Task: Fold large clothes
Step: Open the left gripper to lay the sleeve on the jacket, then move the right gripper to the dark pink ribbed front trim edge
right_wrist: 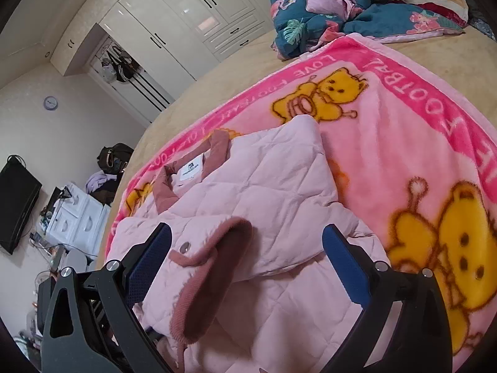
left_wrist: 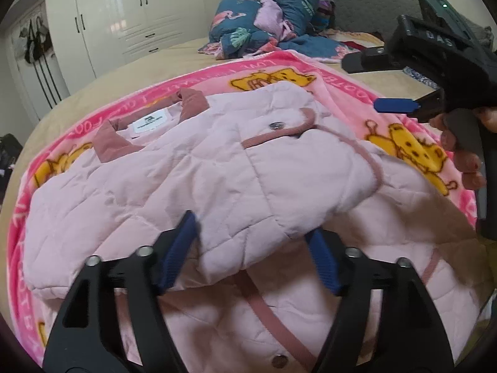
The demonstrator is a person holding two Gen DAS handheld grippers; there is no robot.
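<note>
Now, left wrist: left gripper jaws spread, empty; folded sleeve of pink jacket lies between them, on the blanket.
Right wrist: right gripper jaws spread, empty; cuff between them, collar beyond.

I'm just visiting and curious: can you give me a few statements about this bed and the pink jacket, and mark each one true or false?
1. The pink quilted jacket lies on a pink blanket printed with yellow bears. True.
2. The left gripper is clamped shut on the jacket. False: its fingers stand apart.
3. The jacket's collar is green. False: it is dusty rose.
4. A heap of dark blue flamingo-print bedding sits further up the bed. True.
5. The right gripper is open. True.
</note>
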